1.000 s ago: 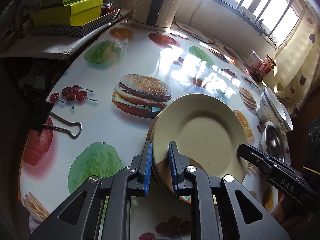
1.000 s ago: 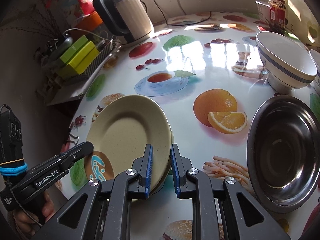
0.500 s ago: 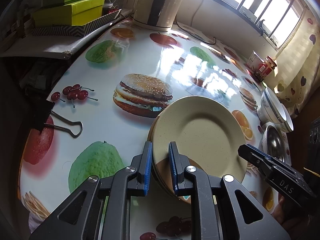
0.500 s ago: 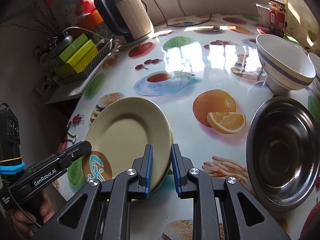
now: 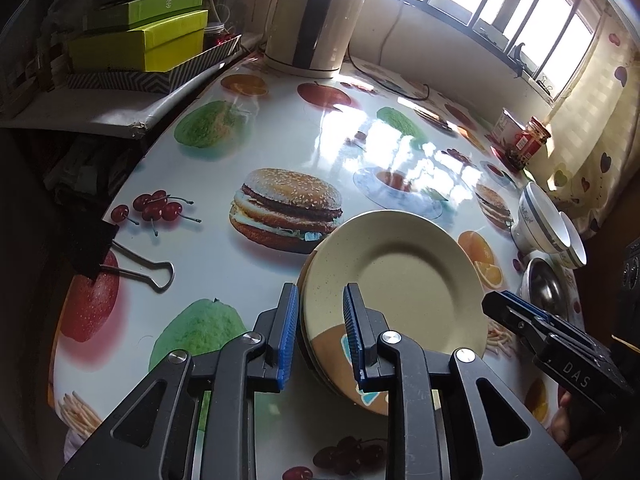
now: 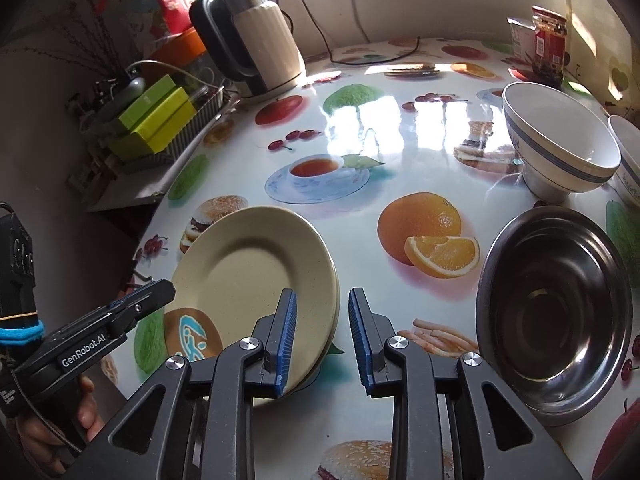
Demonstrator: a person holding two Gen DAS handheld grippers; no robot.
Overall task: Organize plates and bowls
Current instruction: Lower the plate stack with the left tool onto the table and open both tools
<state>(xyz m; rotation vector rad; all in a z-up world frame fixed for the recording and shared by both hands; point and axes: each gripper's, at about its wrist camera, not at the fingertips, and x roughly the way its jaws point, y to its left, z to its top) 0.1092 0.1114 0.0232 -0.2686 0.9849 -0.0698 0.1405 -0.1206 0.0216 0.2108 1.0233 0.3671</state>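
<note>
A stack of beige plates (image 5: 400,280) (image 6: 248,272) lies on the fruit-print table, its top plate showing a brown patch with a blue logo. My left gripper (image 5: 320,300) straddles the stack's near-left rim and its jaws are opening; the blue pads stand off the rim. My right gripper (image 6: 322,304) straddles the opposite rim, also opening, with a gap beside the plate edge. Two white bowls with blue bands (image 6: 560,148) (image 6: 628,160) stand at the far right. A steel bowl (image 6: 556,312) sits in front of them.
A cream kettle (image 6: 256,44) with its cord stands at the back. Green boxes (image 5: 140,36) fill a tray on a side shelf at the left. A binder clip (image 5: 120,268) grips the table's left edge. Jars (image 6: 548,40) stand at the far right.
Both grippers were shut on the plate stack's rims; their jaws have now spread apart off the rims. The plates and both hands stay where they were.
</note>
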